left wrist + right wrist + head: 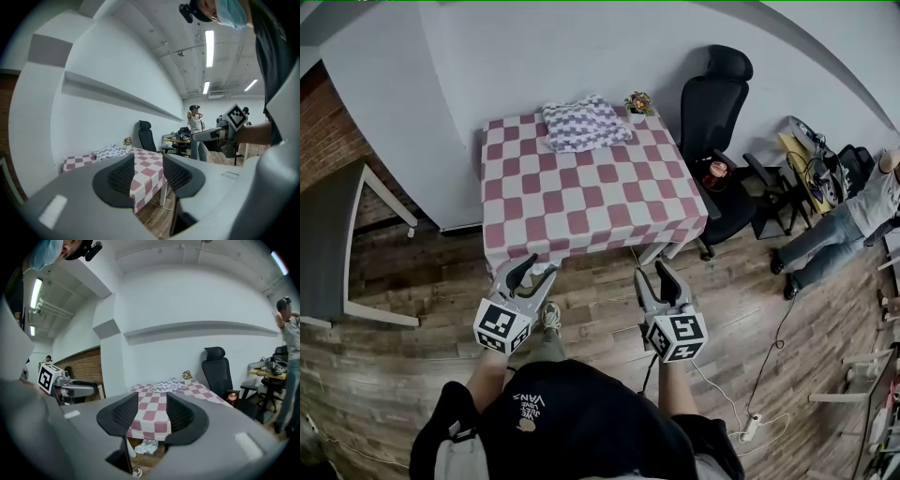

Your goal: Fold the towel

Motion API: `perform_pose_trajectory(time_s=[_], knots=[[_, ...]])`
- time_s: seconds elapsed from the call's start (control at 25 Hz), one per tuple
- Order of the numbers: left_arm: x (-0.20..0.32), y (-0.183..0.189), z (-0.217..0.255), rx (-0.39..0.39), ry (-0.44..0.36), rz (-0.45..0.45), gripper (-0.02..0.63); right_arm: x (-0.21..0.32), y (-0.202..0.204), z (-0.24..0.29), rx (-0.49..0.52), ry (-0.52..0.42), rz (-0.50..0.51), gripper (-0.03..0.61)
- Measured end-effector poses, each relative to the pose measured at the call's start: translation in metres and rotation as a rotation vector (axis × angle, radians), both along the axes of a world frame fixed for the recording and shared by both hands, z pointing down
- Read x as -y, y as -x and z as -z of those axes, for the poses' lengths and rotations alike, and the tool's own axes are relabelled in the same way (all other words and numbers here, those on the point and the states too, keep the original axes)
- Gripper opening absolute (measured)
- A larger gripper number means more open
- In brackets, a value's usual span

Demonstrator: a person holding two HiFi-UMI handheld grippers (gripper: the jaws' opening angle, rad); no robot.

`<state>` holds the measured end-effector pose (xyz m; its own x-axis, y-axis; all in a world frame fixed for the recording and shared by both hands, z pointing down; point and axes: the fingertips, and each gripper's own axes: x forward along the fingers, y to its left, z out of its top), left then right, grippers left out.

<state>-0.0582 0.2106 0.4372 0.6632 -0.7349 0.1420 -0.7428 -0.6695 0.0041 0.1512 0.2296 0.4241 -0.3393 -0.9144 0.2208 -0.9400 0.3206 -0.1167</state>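
The left gripper (530, 270) and the right gripper (654, 274) are held side by side in front of the person, over the wooden floor (412, 366), just short of the near edge of the table (581, 202). In each gripper view the two dark pads stand apart with a clear gap, and nothing is between them; only the table shows through the gap. Both grippers point towards the table and touch nothing.

The table is covered with a red and white checked cloth that hangs over its edges. The towel (586, 122), checked in grey and white, lies in a loose crumpled heap at the far edge of the table, a little right of the middle and well apart from both grippers. Just to its right, at the far right corner, stands a small flower pot (638, 103).

A black office chair (717, 112) stands right of the table against the white wall. Further right a person (853, 220) in jeans is beside a cluttered desk. A brick wall (328, 141) is at the left. Under the table, in the right gripper view, a pale rag (149, 446) lies on the floor.
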Motion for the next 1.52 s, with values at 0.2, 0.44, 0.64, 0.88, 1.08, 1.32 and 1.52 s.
perform_pose_trajectory(time_s=[0.2,0.44,0.64,0.88,1.08,1.32,1.52], knots=[[0.058,0.011,-0.010,-0.008,0.029,0.001,0.169,0.057,0.007,-0.005,-0.002,0.026,-0.029,0.179],[0.126,0.015,-0.019,-0.019,0.056,-0.042,0.172,0.118,0.014,-0.005,-0.015,0.038,-0.071,0.179],[0.175,0.026,-0.024,-0.006,0.068,-0.071,0.176,0.161,0.020,-0.009,-0.016,0.050,-0.112,0.179],[0.220,0.037,-0.034,0.008,0.090,-0.107,0.181,0.200,0.031,-0.015,-0.017,0.071,-0.144,0.179],[0.245,0.042,-0.047,0.013,0.113,-0.098,0.181,0.225,0.030,-0.027,-0.024,0.100,-0.144,0.179],[0.275,0.046,-0.065,0.036,0.139,-0.037,0.185,0.274,0.019,-0.042,-0.038,0.125,-0.102,0.179],[0.311,0.047,-0.076,0.059,0.136,0.058,0.187,0.331,0.009,-0.053,-0.065,0.150,-0.022,0.179]])
